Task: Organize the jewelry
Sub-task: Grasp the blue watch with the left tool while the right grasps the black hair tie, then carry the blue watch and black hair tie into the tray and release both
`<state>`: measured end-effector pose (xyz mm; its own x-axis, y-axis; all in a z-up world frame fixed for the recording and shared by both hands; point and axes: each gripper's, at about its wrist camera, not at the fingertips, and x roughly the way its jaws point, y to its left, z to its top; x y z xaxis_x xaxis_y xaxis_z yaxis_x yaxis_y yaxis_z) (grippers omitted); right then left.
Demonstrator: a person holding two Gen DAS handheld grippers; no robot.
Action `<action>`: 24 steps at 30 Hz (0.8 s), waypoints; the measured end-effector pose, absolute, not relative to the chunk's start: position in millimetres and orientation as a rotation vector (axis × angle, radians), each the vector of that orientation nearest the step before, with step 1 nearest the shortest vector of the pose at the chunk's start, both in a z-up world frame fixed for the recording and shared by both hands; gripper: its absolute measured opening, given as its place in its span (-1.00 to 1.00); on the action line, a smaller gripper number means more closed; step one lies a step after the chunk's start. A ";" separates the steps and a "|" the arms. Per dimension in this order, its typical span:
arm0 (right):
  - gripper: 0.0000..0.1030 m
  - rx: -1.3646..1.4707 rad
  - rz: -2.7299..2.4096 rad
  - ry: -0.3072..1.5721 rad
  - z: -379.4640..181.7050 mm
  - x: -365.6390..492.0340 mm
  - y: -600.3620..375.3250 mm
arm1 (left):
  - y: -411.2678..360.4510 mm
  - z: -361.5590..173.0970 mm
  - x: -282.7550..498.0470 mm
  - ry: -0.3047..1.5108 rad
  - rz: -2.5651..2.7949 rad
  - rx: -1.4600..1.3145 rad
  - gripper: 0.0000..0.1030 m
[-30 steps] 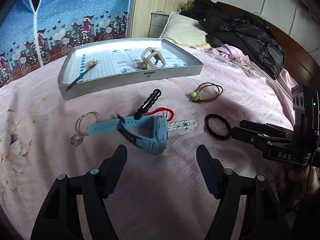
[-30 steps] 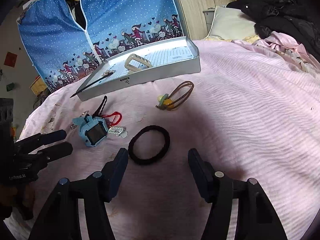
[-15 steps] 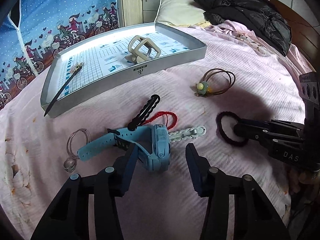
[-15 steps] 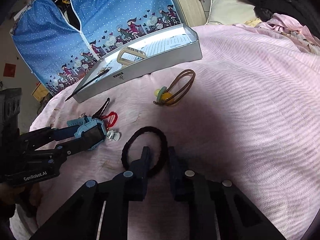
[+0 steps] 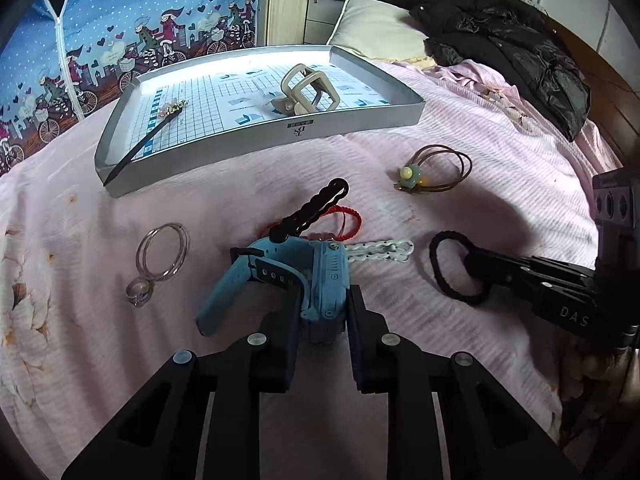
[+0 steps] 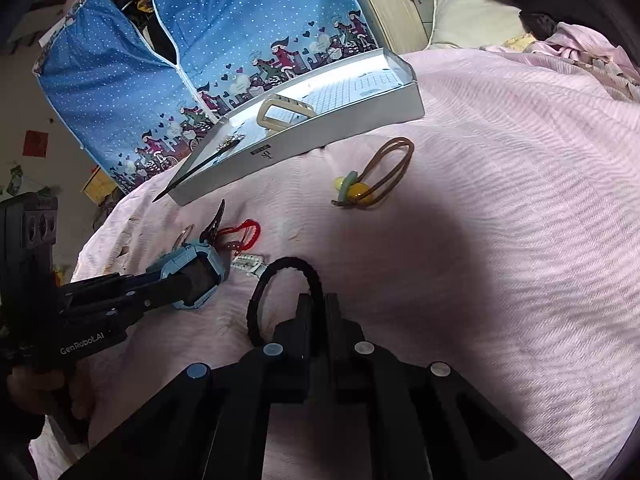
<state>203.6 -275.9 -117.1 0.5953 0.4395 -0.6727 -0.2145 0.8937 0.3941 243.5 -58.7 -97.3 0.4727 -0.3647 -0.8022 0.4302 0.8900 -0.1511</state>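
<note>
On the pink bedspread, my left gripper (image 5: 322, 312) is shut on the case of a blue watch (image 5: 326, 276), strap trailing left. In the right wrist view that watch (image 6: 200, 276) sits between the left gripper's fingers (image 6: 168, 290). My right gripper (image 6: 319, 312) is shut on the near edge of a black hair tie (image 6: 280, 276), which still lies on the bed; the left wrist view also shows this hair tie (image 5: 440, 264). The grey tray (image 5: 280, 136) at the back holds a beige claw clip (image 5: 308, 88) and a black hair stick (image 5: 148, 136).
Loose on the bed lie a brown hair tie with beads (image 5: 436, 168), a black wavy clip (image 5: 312, 210), a red cord (image 5: 352, 216), a white clip (image 5: 380, 248), clear bangles (image 5: 162, 252) and a ring (image 5: 138, 292). Black clothes (image 5: 520, 40) and a pillow lie behind.
Both grippers moved forward and down and went from open to shut, the left one on the blue watch and the right one on the black hair tie.
</note>
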 end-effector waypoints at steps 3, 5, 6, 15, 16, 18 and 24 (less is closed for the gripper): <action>-0.88 0.267 0.400 0.831 -110.3 199.8 -270.3 | -53.0 -89.9 229.3 0.967 -0.496 0.018 -0.65; -0.88 0.255 0.407 0.805 -104.0 195.6 -268.5 | -50.6 -83.9 219.5 0.965 -0.501 -0.010 -0.65; -0.88 0.248 0.408 0.790 -100.5 193.3 -267.5 | -49.6 -81.0 214.6 0.967 -0.507 -0.026 -0.65; -0.88 0.239 0.396 0.676 -72.6 177.2 -270.8 | -44.2 -53.9 177.3 0.989 -0.555 -0.106 -0.65; -0.88 0.239 0.395 0.661 -69.0 174.9 -271.7 | -43.2 -50.1 175.7 0.983 -0.553 -0.107 -0.66; -0.88 0.239 0.396 0.637 -61.9 170.9 -271.1 | -41.3 -40.9 173.5 0.961 -0.549 -0.095 -0.66; -0.88 0.221 0.399 0.649 -60.8 164.8 -265.4 | -39.9 -48.3 177.4 1.102 -0.545 -0.063 -0.66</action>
<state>164.8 -265.4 -60.8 0.7245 0.4267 -0.5413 -0.2906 0.9012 0.3215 177.4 -39.9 -48.3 0.3351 -0.4477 -0.8290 0.3868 0.8677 -0.3122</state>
